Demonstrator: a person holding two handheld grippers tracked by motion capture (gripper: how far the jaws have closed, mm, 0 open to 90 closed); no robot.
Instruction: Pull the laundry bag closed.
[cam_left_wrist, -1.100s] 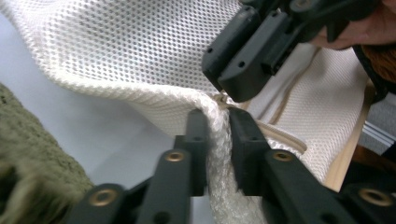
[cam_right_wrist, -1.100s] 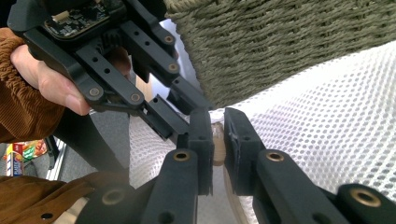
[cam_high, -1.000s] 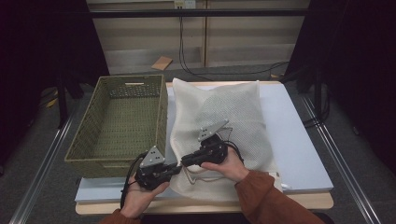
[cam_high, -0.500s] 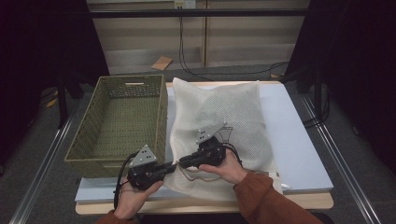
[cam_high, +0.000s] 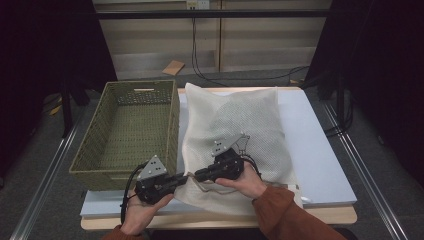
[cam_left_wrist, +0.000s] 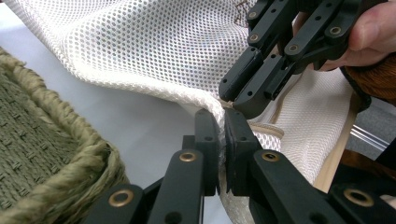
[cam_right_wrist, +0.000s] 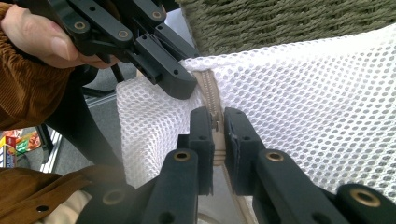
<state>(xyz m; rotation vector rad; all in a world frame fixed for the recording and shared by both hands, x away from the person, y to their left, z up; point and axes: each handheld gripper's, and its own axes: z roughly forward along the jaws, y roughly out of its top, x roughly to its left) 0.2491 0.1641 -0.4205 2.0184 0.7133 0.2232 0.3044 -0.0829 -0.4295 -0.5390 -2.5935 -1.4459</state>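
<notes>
1. Left gripper view: the left gripper (cam_left_wrist: 220, 140) sits bottom centre, jaws clamped on a fold of the white mesh bag (cam_left_wrist: 154, 51).
2. Right gripper view: the right gripper (cam_right_wrist: 215, 135) is pinched tight on the bag's beige zipper (cam_right_wrist: 211, 95), mid frame.
3. High view: the bag lies centre frame on the white table (cam_high: 320, 155), its left edge against the green woven basket (cam_high: 127, 132) at left.

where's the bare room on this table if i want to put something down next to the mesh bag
Free: the grey table top right of the mesh laundry bag, out to the edge, and the inside of the woven basket. A thin strip shows between basket and bag. Crowded: the near edge, where the left gripper and right gripper pinch the bag's corner.
</notes>
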